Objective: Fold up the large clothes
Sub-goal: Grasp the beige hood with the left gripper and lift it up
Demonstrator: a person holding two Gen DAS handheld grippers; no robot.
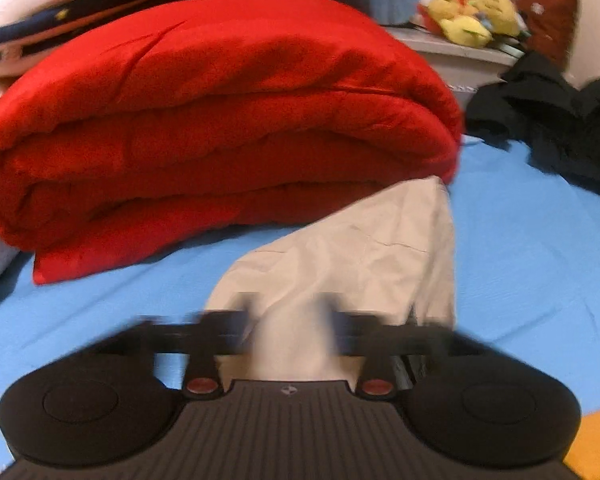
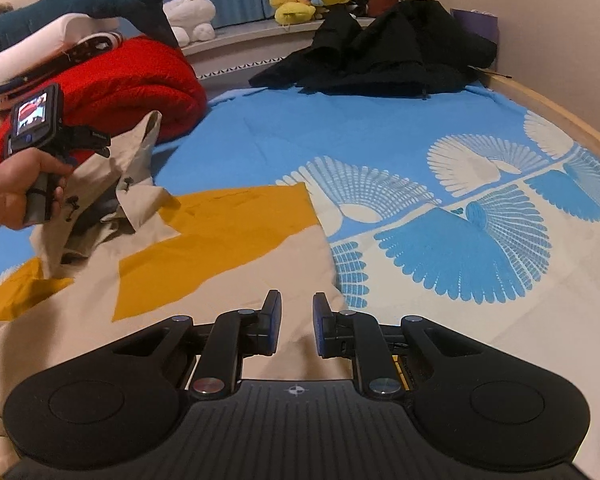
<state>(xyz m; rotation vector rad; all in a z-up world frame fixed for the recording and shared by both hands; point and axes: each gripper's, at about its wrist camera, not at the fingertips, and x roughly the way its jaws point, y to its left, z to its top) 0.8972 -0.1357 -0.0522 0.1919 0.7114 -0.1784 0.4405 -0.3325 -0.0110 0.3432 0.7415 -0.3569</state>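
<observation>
Garment [image 2: 228, 248], beige and yellow, lies spread on the bed [image 2: 380, 140]. Left tool [image 2: 100, 142] is pinching its raised beige sleeve [image 1: 352, 256]; right tool [image 2: 297, 322] stands spread over the body panel. Lay the sleeve flat across, without bunching.

Left claw [image 1: 288, 320] grips beige garment [image 1: 352, 256] beside red blanket [image 1: 220, 120].
</observation>
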